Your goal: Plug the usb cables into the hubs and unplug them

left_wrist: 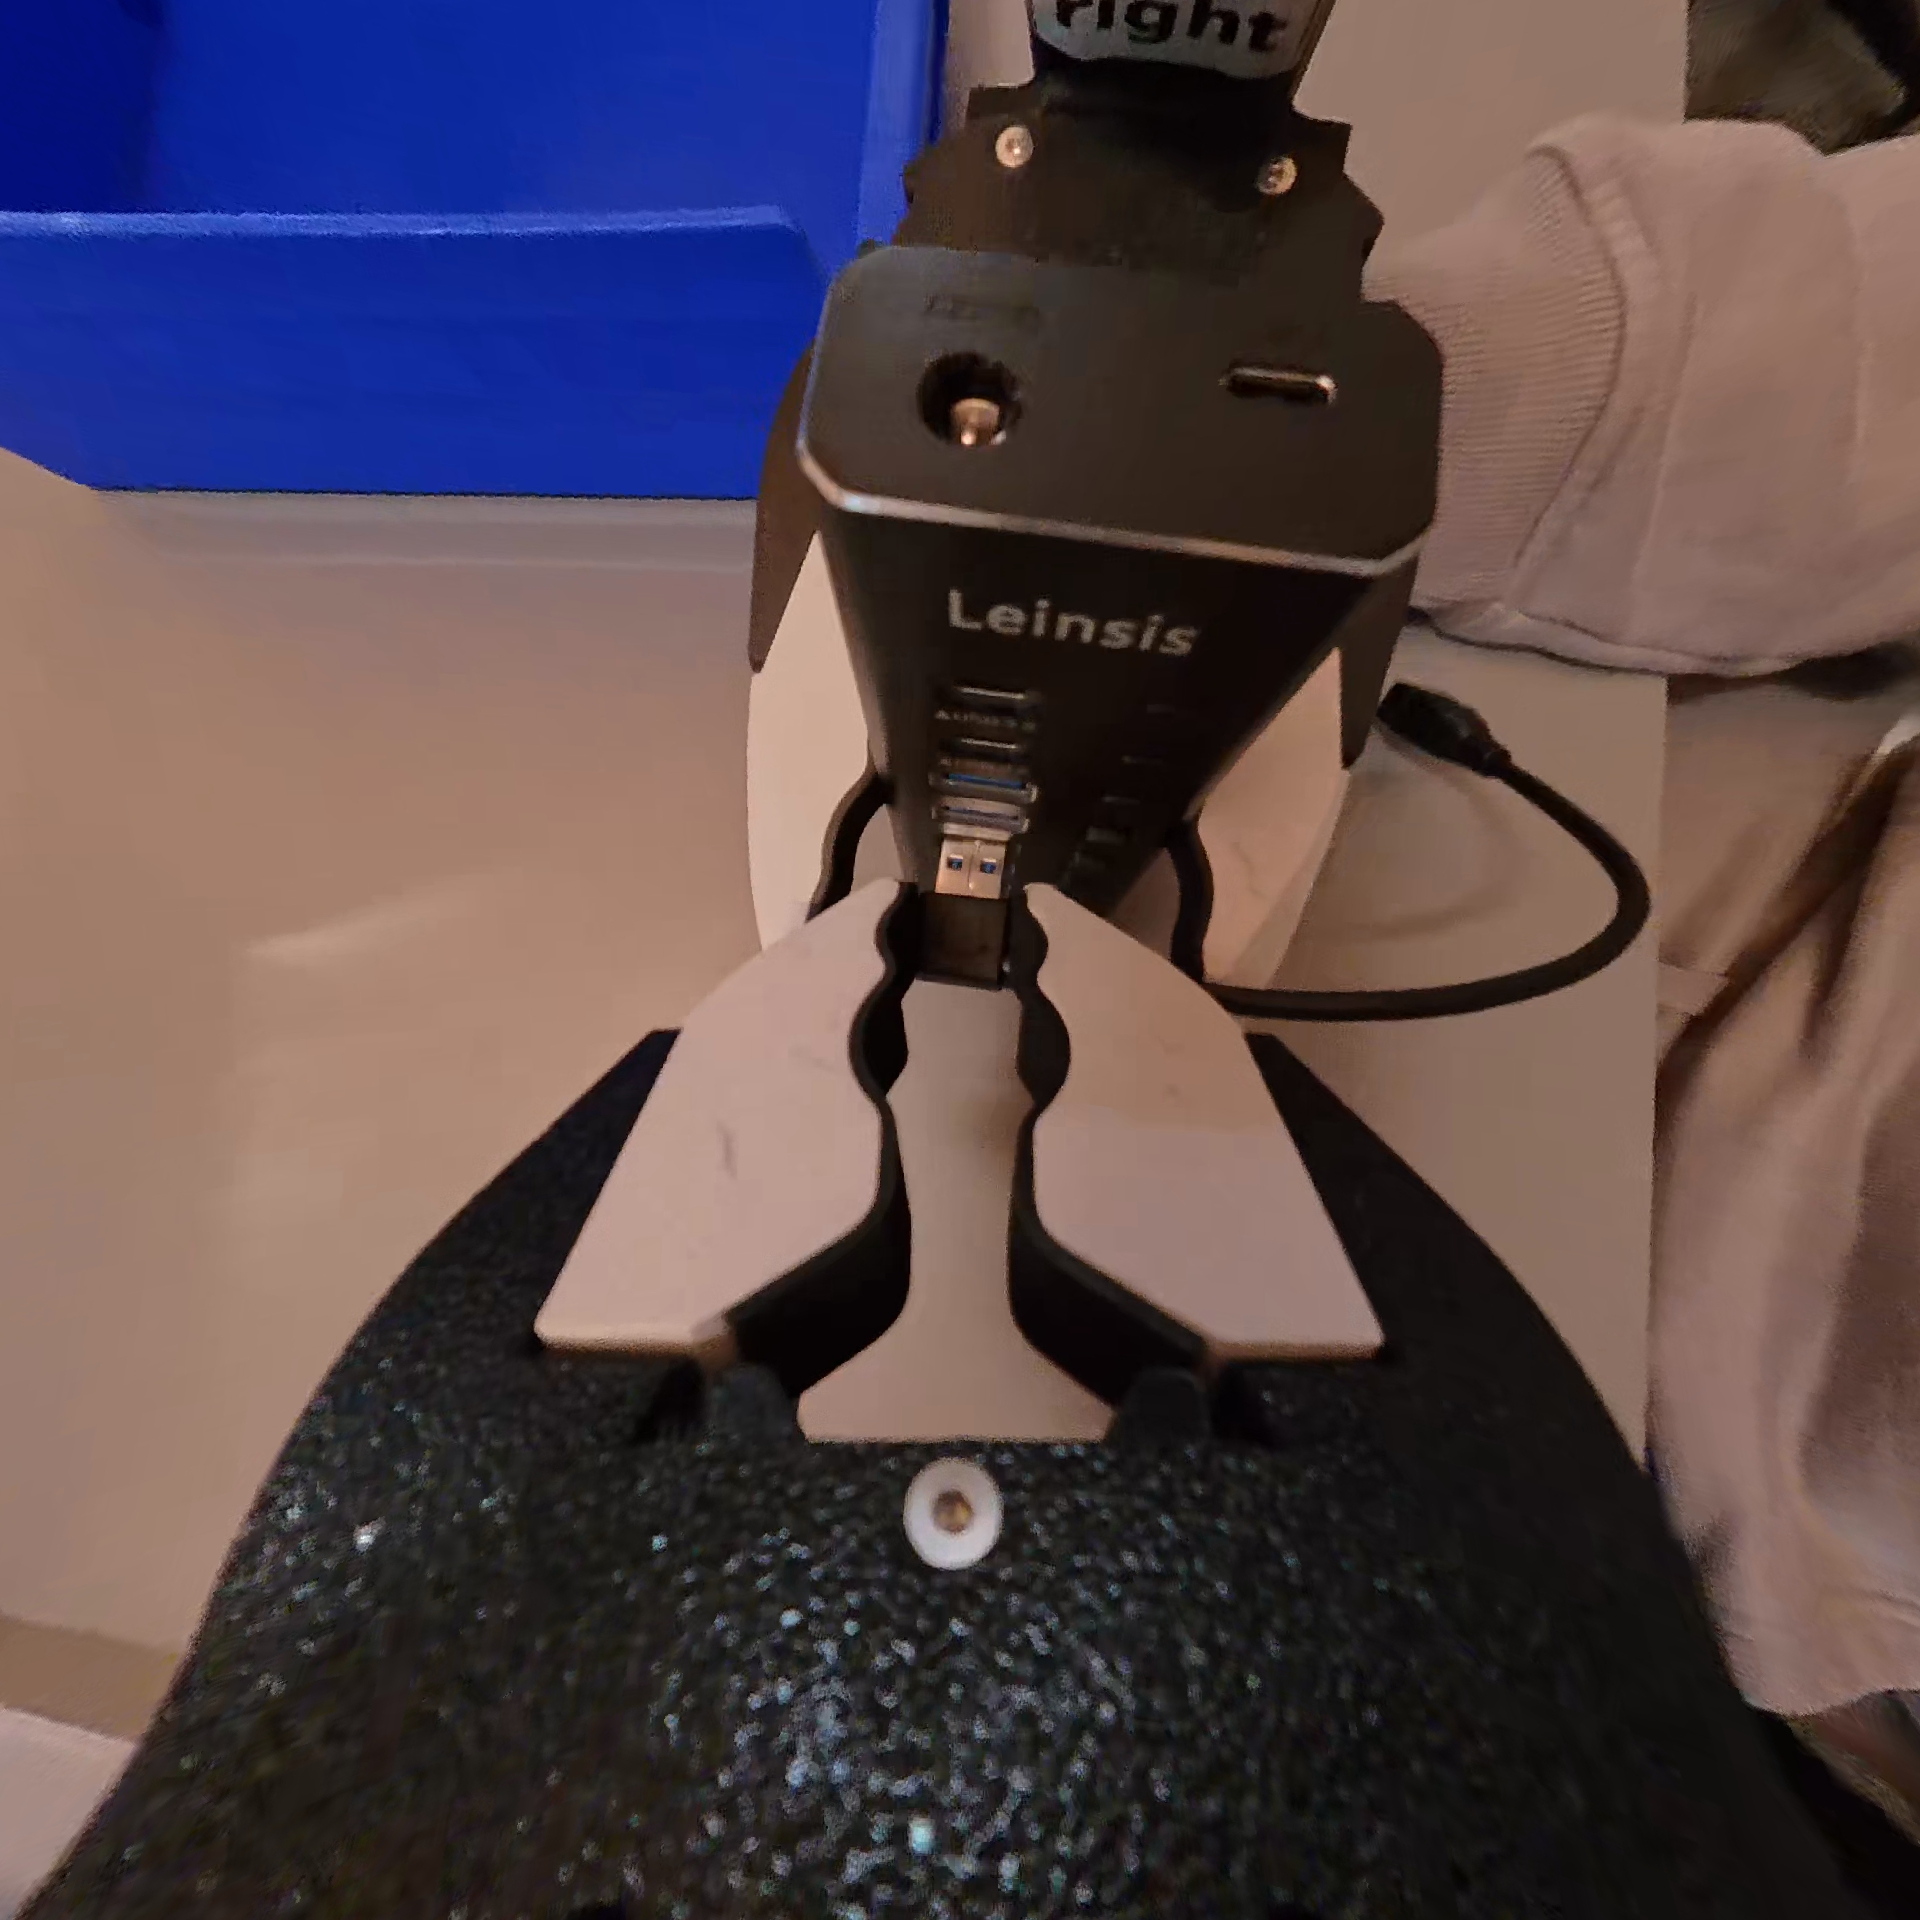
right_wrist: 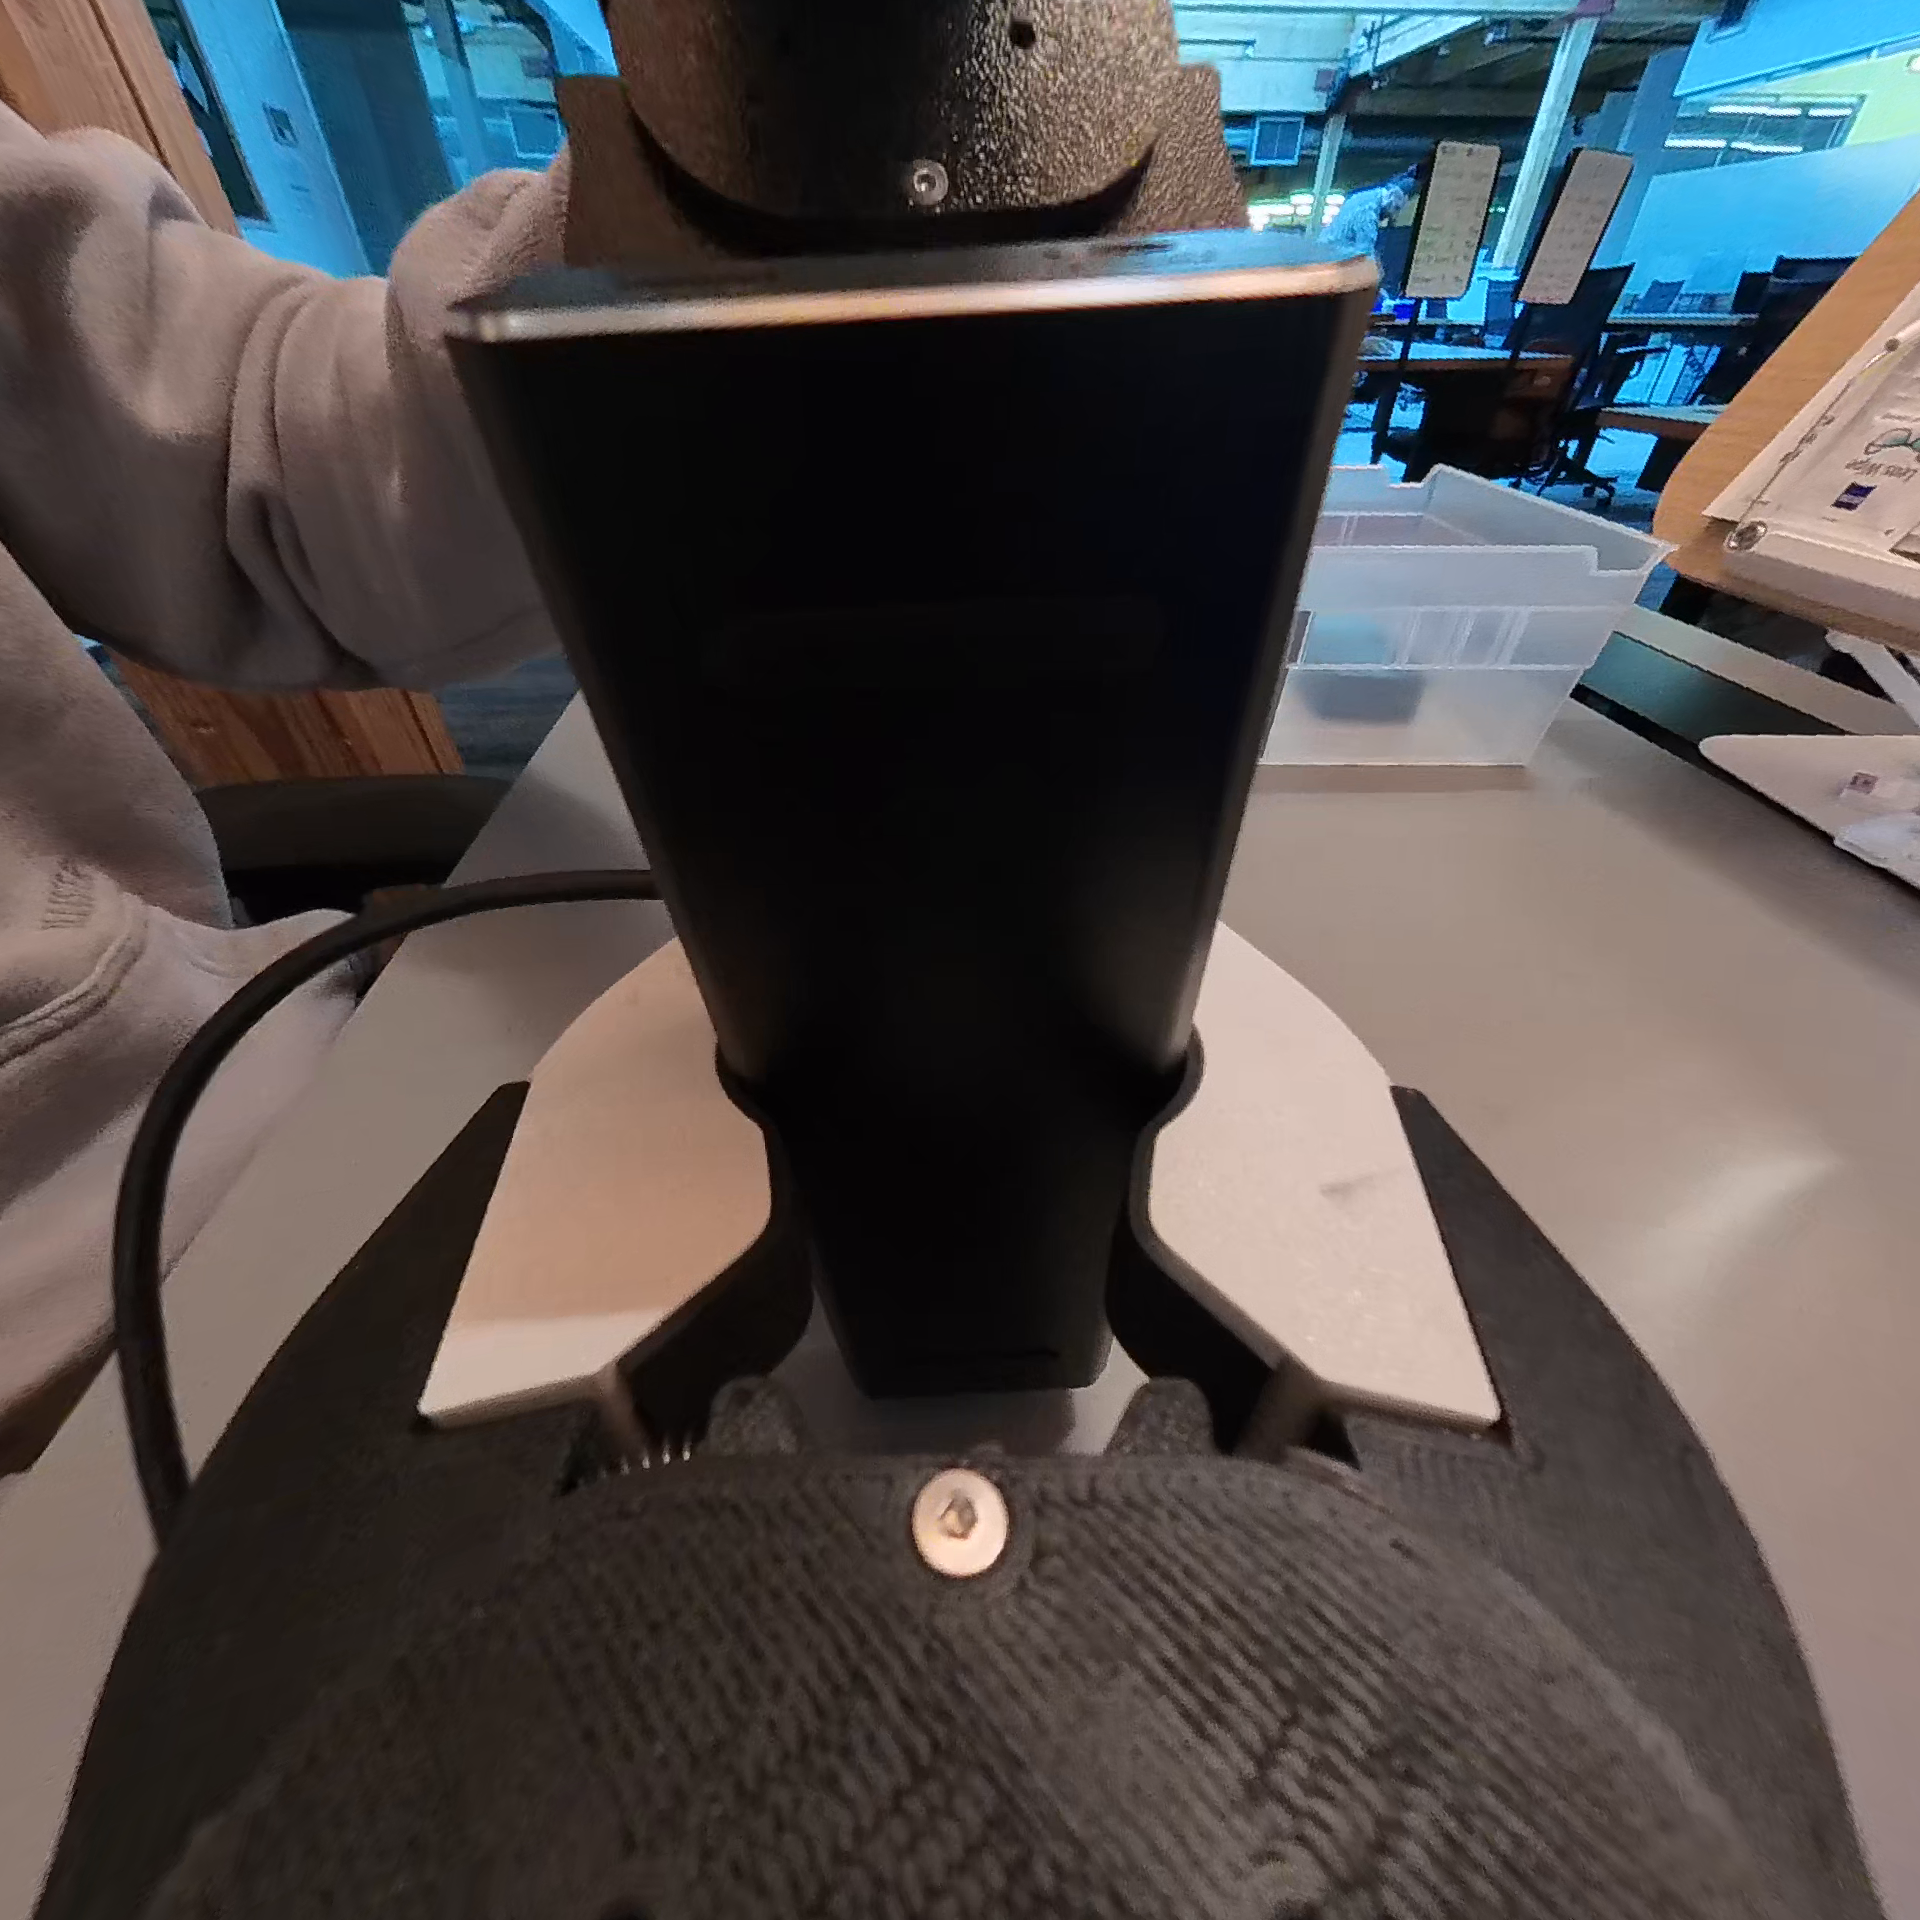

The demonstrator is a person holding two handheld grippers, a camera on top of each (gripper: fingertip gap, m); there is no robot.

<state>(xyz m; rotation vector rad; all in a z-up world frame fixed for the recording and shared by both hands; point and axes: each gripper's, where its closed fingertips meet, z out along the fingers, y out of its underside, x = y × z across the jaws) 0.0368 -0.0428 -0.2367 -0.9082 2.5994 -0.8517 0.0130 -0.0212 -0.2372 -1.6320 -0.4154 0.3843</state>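
Our left gripper [left_wrist: 961, 914] is clamped on a USB plug [left_wrist: 969, 904], its metal tip at the hub's [left_wrist: 1091, 623] lowest port, at 12 o'clock in the left wrist view. Our right gripper [right_wrist: 956, 1081] squeezes the hub [right_wrist: 914, 727] above the desk [right_wrist: 1558, 1039]. The cable [left_wrist: 1538, 935] loops off toward 3 o'clock.

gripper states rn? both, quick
Left gripper: closed on the USB plug, at the hub's port row.
Right gripper: closed on the hub, holding it.
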